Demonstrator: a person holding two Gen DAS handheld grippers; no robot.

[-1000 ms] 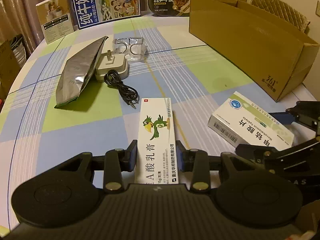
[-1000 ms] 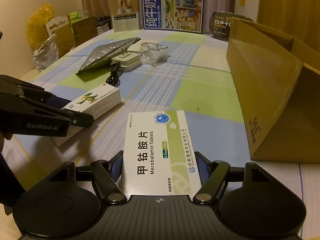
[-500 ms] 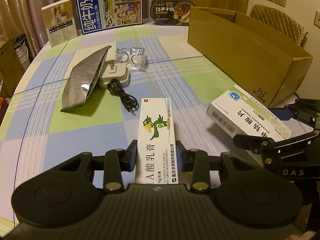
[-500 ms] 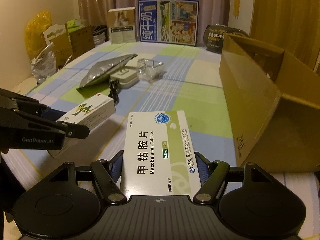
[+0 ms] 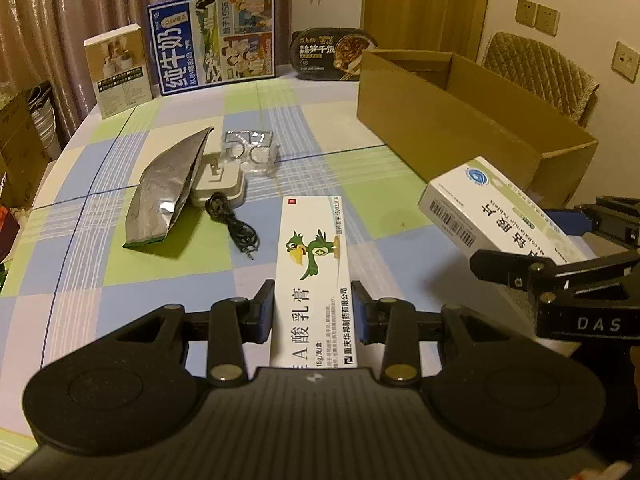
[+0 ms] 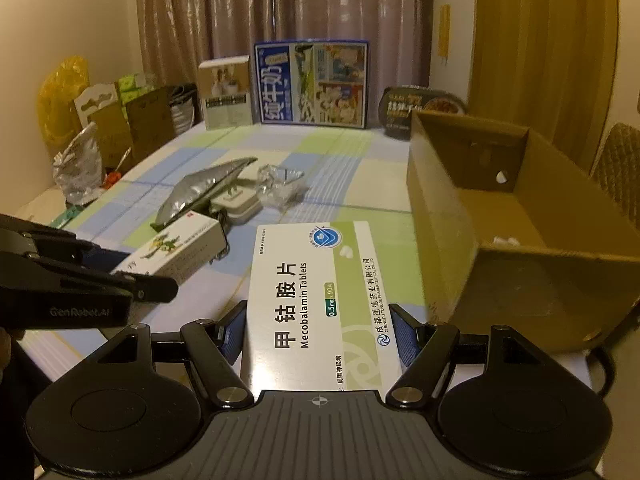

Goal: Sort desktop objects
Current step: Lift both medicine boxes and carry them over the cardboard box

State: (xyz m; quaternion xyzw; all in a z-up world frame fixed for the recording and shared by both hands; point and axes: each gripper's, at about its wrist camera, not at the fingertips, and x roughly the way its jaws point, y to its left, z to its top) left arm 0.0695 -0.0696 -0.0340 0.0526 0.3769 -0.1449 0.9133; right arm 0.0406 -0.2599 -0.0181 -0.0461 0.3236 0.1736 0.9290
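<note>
With the left gripper clamping the ointment box at lower centre and the right gripper clamping the tablet box, both clear of the bench, the carry is in hand, and next probably calls for reaching the cardboard box at right.

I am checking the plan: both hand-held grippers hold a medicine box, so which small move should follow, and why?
Probably carry the Mecobalamin box in the right hand-held gripper over the open cardboard box: it is clamped, off the table, and the carton is beside it.

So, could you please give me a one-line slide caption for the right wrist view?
Right gripper holding a tablet box above the checked table, beside an open cardboard box.
</note>
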